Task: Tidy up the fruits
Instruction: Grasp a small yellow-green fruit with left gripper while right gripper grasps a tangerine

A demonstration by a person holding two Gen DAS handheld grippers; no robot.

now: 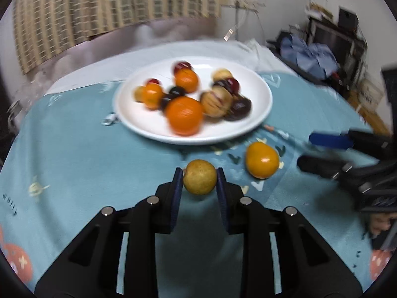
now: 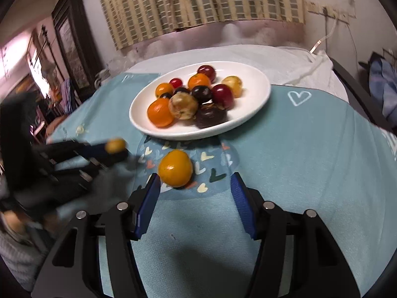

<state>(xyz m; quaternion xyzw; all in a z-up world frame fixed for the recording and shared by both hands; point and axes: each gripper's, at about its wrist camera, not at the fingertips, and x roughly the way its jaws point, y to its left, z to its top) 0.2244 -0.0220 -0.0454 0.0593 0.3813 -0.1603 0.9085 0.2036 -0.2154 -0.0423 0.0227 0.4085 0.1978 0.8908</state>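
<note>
So I've got the left gripper [image 1: 199,181] clamped on a small round yellow-brown fruit [image 1: 200,180], both blue pads pressing its sides, and from the right wrist view it looks lifted just clear of the teal patterned cloth [image 1: 74,154] covering the table. The white round ceramic plate [image 1: 258,114] sits straight ahead with a heap of orange, dark red and purple-black fruits already on it, so I'd say this piece belongs there too.

My plan for doing it well: keep the squeeze steady but not harder, since the fruit is round and smooth and could pop out sideways if I pinch off-centre. Carry it level over the near rim, high enough not to clip the edge, then lower into a bare patch of plate rather than on top of the heap, because anything dropped on that heap will roll. Let go only once it's touching or nearly so.

The right gripper [image 2: 196,181] is empty with its jaws standing apart, hovering low by the glossy orange roundish fruit [image 2: 175,167] that lies loose on the cloth just in front of the plate. The fruit sits closer to the left pad and isn't touched, as far as I can tell. I'd centre on it before closing, and keep the two grippers from crowding each other.
</note>
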